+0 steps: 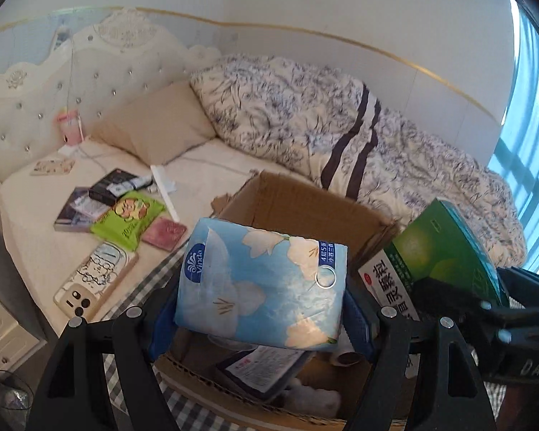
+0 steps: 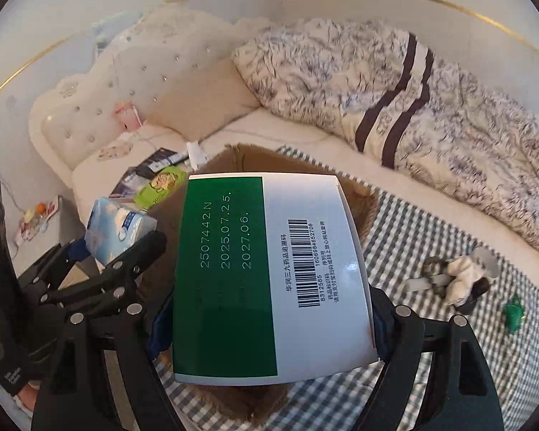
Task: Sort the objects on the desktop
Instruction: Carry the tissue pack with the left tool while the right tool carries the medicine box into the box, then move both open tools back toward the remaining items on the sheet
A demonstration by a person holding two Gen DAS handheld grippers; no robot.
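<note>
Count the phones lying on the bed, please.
1: a phone in a white cartoon case lies camera side up near the bed's front edge, left of the cardboard box. Others may be hidden under the clutter.

This is a bedroom in a home. Ahead of the left hand-held gripper [image 1: 258, 319] stands a bed with a cream tufted headboard [image 1: 54, 93] studded with small buttons, a tan pillow [image 1: 154, 125] leaning against it, and a rumpled flower-print quilt [image 1: 305, 115] with dark stripes to the right. Personal odds and ends lie on the mattress to the left: a phone in a cartoon case [image 1: 93, 280], a green snack packet [image 1: 129, 219], books [image 1: 79, 208]. Far right, daylight comes through a blue curtain [image 1: 528, 165]. Beyond the right hand-held gripper [image 2: 269, 327], a checked blanket [image 2: 431, 237] covers the bed's near side.
</note>
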